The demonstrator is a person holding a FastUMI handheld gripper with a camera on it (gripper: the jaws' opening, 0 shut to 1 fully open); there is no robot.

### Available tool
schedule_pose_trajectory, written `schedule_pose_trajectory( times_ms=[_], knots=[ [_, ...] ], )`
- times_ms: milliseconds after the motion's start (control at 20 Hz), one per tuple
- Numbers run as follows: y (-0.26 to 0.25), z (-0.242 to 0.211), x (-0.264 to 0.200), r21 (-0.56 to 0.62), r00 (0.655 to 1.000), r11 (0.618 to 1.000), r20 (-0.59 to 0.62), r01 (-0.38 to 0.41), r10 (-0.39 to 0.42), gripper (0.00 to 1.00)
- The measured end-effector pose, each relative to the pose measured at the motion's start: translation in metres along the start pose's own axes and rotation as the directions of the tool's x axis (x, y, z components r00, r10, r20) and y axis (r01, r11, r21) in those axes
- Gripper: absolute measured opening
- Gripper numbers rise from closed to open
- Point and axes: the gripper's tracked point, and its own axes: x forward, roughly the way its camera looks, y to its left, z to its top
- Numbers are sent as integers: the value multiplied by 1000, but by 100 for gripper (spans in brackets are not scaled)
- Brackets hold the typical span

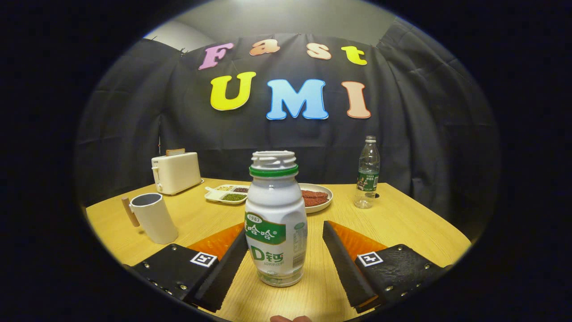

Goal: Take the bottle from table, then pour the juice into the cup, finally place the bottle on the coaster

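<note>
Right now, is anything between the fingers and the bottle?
Nothing visible. The bottle stands upright on the table between the open gripper fingers; the cup stands off to one side.

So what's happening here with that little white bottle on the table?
A person is holding a two-finger gripper up to the white bottle, which stands upright and uncapped on the wooden table. The fingers are open on either side of it, not yet squeezing. A white cup waits off to the left; nothing has been poured yet.
</note>
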Motion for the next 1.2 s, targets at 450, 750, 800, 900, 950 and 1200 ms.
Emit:
schedule_pose_trajectory(
  times_ms=[450, 750, 800, 900, 950, 1200],
  knots=[
    [3, -9, 25, -30, 998, 998, -33, 54, -54, 96],
    [7, 3, 23, -133, 998, 990, -51, 41, -48, 72],
    [8, 8, 23, -169, 998, 985, -43, 40, -48, 72],
    [12, 20, 23, -250, 999, 968, -28, 34, -42, 72],
    [14, 25, 23, -289, 999, 957, -23, 30, -38, 72],
    [32, 33, 30, -425, 999, 905, -32, -17, 3, 72]
  ],
)
